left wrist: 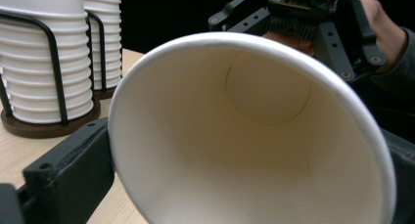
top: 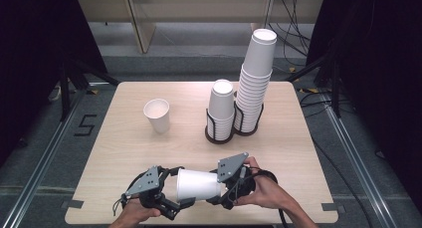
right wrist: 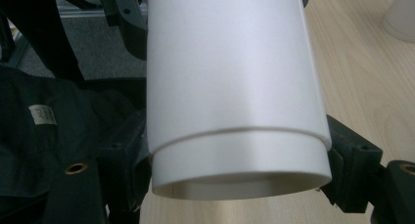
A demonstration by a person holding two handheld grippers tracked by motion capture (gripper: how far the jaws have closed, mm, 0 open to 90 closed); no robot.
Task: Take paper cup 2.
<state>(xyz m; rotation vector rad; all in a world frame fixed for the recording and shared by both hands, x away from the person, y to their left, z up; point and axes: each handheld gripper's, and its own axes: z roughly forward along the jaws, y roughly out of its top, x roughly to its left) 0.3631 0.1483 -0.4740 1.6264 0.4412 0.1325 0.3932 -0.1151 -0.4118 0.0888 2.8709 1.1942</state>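
- Near the front edge of the bench (top: pixel 278 153), a white paper cup (top: pixel 198 184) lies on its side, held level between two hand-held claws.
- The right claw (top: pixel 222 188) pinches the cup's base end, its jaws pressed against the wall.
- The left claw (top: pixel 175 192) stands spread wide around the cup's open rim.
- Another cup (top: pixel 157 115) stands upright left of centre.
- Two racked cup stacks (top: pixel 249 83) rise toward the far right corner.

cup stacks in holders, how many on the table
2: a short stack and a taller stack touching it on its right, both at the table's far side. None seems hidden.
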